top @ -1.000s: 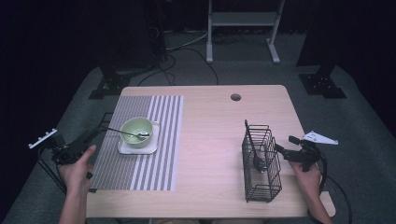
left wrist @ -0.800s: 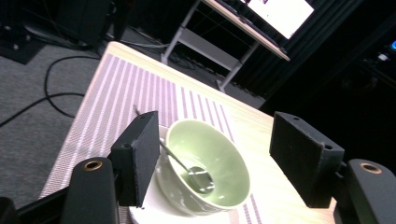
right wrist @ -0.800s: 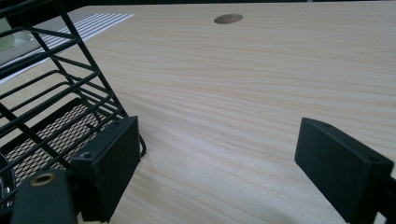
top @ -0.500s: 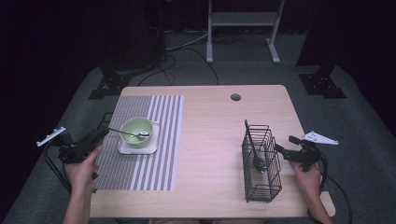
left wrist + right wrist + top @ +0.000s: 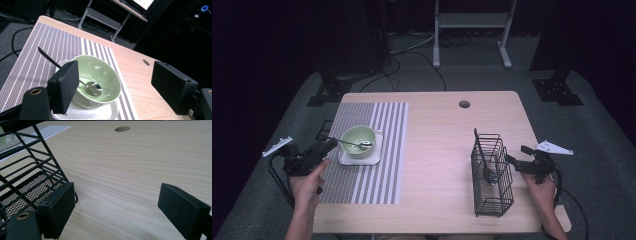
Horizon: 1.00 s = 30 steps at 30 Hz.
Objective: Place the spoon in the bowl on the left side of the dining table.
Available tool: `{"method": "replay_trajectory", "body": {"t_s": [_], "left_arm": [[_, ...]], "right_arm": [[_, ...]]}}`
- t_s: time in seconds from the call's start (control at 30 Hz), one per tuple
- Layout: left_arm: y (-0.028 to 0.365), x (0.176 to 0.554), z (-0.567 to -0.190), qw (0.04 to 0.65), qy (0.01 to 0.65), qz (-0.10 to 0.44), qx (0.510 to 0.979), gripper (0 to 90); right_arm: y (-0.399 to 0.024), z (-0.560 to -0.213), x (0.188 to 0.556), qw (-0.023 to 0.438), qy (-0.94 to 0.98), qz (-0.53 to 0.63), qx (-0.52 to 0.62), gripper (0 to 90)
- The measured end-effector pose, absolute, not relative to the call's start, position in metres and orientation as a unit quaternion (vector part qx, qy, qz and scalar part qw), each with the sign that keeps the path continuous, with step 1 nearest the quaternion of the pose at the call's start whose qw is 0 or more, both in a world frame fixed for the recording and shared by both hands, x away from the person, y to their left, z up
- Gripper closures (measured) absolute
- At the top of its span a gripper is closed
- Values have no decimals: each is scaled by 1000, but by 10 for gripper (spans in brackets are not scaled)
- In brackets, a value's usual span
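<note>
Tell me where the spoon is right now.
In the high view the spoon lies in the green bowl on the striped mat at table left, its handle pointing towards the left claw.

Both grippers, the left gripper (image 5: 330, 146) and the right gripper (image 5: 515, 160), are matte black with blocky rectangular jaws, brass-ringed screw holes, grey three-cornered top plates and trailing black cables.
</note>
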<state>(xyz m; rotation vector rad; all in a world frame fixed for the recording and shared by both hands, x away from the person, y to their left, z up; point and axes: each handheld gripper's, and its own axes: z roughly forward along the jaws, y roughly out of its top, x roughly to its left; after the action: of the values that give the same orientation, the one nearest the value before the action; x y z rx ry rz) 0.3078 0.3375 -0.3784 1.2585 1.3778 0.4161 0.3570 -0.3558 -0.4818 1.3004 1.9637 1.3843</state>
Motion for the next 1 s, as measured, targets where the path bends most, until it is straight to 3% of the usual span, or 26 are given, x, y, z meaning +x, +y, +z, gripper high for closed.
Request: {"method": "replay_trajectory", "body": {"t_s": [1.0], "left_arm": [[315,305,-377,578,565,174,563,103]], "right_arm": [[-355,-482,357,204,705,496,465,131]]}}
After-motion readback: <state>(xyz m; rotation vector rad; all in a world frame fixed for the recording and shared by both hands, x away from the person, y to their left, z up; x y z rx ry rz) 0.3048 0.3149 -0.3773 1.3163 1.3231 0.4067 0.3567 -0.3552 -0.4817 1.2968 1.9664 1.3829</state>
